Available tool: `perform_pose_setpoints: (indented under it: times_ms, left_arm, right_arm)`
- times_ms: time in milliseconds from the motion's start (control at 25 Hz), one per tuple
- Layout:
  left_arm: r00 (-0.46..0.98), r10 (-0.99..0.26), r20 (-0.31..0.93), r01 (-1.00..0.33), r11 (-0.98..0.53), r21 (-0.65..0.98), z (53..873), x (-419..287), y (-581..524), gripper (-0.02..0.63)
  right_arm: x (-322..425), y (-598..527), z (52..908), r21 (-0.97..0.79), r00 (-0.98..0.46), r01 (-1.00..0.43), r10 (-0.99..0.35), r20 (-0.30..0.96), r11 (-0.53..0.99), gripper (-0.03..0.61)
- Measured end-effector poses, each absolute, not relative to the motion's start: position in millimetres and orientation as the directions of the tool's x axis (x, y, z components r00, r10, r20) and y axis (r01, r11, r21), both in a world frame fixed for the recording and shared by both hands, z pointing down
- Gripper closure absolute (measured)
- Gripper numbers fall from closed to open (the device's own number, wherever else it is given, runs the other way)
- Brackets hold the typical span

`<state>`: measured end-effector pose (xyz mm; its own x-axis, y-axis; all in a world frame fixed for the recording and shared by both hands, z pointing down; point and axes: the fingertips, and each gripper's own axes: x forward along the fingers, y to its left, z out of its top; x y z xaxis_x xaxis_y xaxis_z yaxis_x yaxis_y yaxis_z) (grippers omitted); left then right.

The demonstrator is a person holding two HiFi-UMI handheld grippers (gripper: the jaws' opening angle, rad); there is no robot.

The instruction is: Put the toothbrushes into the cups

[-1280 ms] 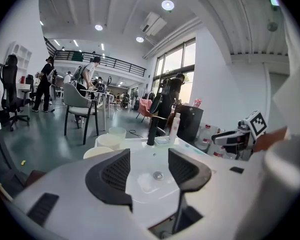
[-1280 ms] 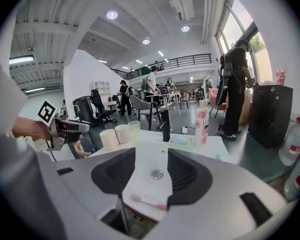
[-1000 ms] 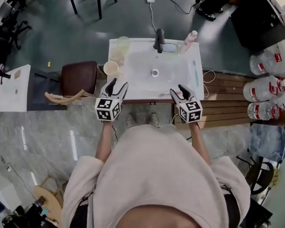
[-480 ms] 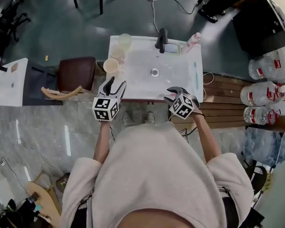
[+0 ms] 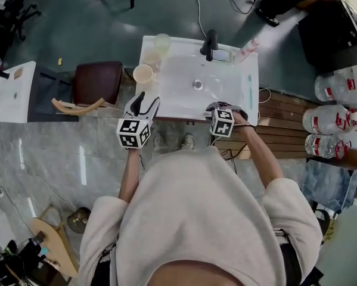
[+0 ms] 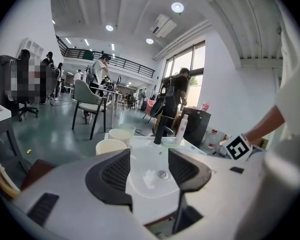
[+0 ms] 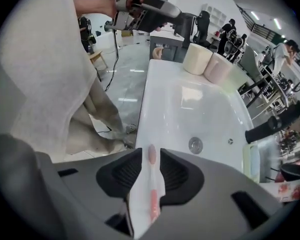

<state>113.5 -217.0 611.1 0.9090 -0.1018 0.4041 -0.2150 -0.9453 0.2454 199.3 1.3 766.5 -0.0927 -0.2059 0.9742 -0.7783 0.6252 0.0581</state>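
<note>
A pink toothbrush point(image 7: 152, 194) lies on the front rim of the white sink point(image 5: 166, 106). My right gripper point(image 7: 151, 155) points steeply down over it, its jaws closing with the brush in the narrow gap between the pads, which are not seen pressing. In the head view that gripper point(image 5: 224, 106) sits at the sink's near right edge. My left gripper point(image 5: 148, 100) hovers open and empty at the near left corner, and its own view point(image 6: 148, 156) looks across the basin. A cream cup point(image 5: 143, 74), a pinkish cup point(image 5: 151, 57) and a clear cup point(image 5: 162, 42) stand along the left rim. A teal toothbrush point(image 5: 248, 88) lies on the right rim.
A black faucet point(image 5: 210, 43) and a pink bottle point(image 5: 248, 47) stand at the sink's back. A brown stool point(image 5: 98, 82) is left of the sink. Water jugs point(image 5: 333, 115) and a wooden platform point(image 5: 285, 115) are on the right.
My right gripper has rolled, tipped downward and dropped onto the sink's front rim, its jaws narrowing. The left gripper has stayed nearly in place.
</note>
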Motion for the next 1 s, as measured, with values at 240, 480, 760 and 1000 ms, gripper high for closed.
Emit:
perform_pose_setpoints:
  times_ms: [240, 480, 760, 1000]
  left_arm:
    - [0.904, -0.126, 0.409, -0.242, -0.938, 0.247, 614, 106, -223, 0.378]
    - [0.901, -0.135, 0.411, -0.252, -0.936, 0.245, 615, 102, -223, 0.377]
    - [0.903, -0.142, 0.406, -0.255, -0.937, 0.24, 612, 100, -224, 0.379]
    - [0.904, -0.146, 0.403, -0.256, -0.938, 0.235, 609, 96, -225, 0.379]
  right_arm:
    - [202, -3, 778, 0.06, -0.066, -0.749, -0.165, 0.984, 0.659, 0.529]
    - [196, -10, 779, 0.05, -0.081, -0.746, -0.165, 0.983, 0.664, 0.528]
    - [193, -7, 784, 0.018, -0.097, -0.748, -0.136, 0.986, 0.664, 0.518]
    - [189, -12, 775, 0.07, -0.07, -0.729, -0.176, 0.982, 0.681, 0.521]
